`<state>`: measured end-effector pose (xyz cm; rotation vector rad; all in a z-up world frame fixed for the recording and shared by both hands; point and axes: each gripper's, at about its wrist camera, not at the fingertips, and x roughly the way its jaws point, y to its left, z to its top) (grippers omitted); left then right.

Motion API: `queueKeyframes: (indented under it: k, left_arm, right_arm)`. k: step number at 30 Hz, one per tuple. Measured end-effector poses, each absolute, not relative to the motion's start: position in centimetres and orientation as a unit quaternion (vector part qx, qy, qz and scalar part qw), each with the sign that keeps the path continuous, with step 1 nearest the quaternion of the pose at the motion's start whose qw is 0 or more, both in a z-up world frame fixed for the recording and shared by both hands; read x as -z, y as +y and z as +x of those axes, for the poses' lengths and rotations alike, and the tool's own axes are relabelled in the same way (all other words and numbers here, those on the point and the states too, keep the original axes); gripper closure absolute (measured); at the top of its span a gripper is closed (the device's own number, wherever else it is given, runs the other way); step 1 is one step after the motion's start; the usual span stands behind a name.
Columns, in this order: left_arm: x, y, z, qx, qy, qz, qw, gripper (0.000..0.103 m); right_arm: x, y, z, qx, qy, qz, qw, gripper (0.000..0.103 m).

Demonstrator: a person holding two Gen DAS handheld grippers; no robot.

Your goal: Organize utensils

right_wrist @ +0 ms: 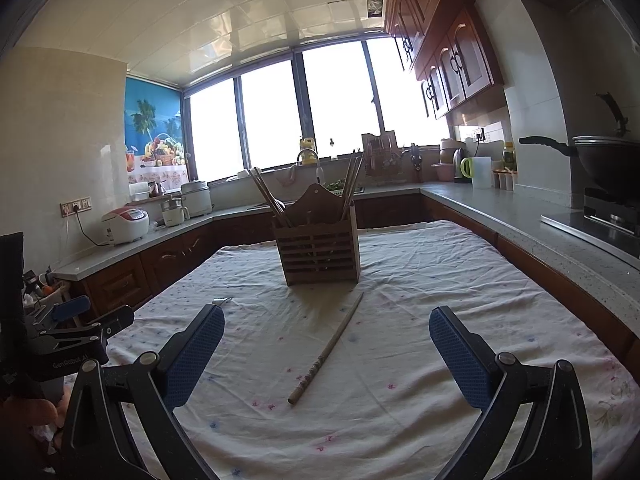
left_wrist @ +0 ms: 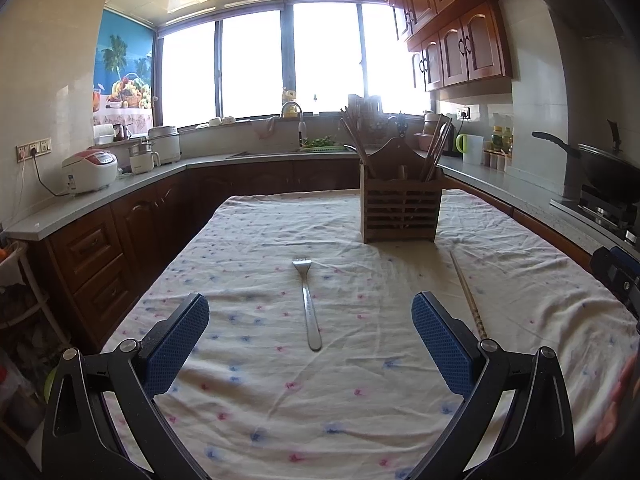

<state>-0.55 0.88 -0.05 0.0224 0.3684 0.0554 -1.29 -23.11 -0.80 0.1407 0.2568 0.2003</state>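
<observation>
Black grippers (left_wrist: 310, 344), blue textured pads (left_wrist: 176, 348)

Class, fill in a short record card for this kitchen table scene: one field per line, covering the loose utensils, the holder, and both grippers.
surface: table under a flowered cloth
fork: flat on the cloth, tines toward the holder, ahead of the left gripper
chopstick: single, flat on the cloth, ahead of the right gripper
holder: wooden, slatted, upright, chopsticks standing in it
left gripper: open, empty
right gripper: open, empty
loose items: two
</observation>
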Motion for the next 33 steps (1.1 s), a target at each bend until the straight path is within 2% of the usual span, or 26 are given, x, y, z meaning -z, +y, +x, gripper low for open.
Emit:
queueKeyframes:
  k: [33]
  left_arm:
    - [-0.4,0.6,0.7,-0.012,0.194,0.008,0.981,0.000]
  right_arm:
    - [0.3,-22.7,-0.6,-0.102,0.133,0.076,0.983,0.000]
